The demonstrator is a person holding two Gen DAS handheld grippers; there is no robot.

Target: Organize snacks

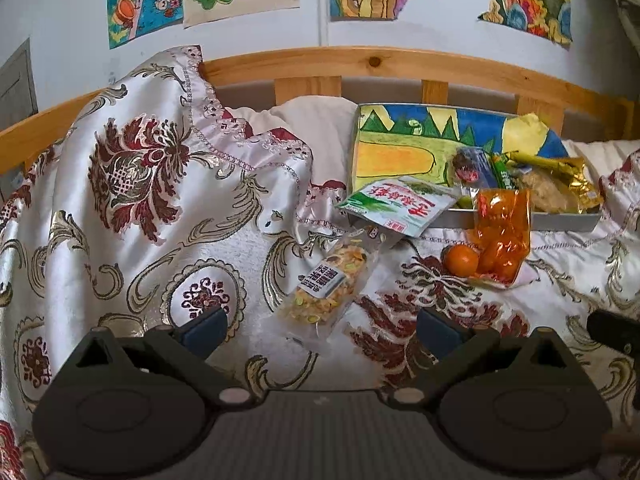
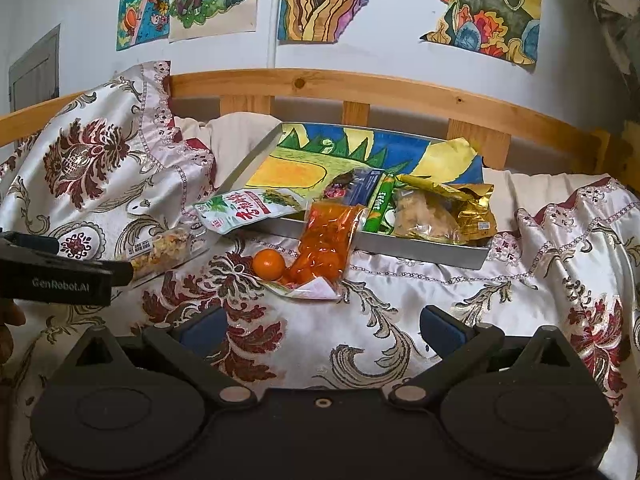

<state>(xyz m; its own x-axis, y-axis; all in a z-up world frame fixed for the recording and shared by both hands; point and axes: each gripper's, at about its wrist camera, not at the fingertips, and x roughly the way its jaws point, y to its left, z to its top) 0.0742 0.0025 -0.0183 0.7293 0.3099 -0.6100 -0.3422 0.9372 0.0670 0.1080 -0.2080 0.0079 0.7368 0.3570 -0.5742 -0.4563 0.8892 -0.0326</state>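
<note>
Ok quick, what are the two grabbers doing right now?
Left gripper: open, holding nothing.
Right gripper: open, holding nothing.

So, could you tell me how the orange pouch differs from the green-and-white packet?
The orange pouch is see-through, with orange pieces showing; the green-and-white packet is opaque and printed with red characters. The pouch leans over the tray's front wall down onto the bedspread; the packet overhangs its left corner. A loose orange ball sits by the pouch only. Neither is gripped.
</note>
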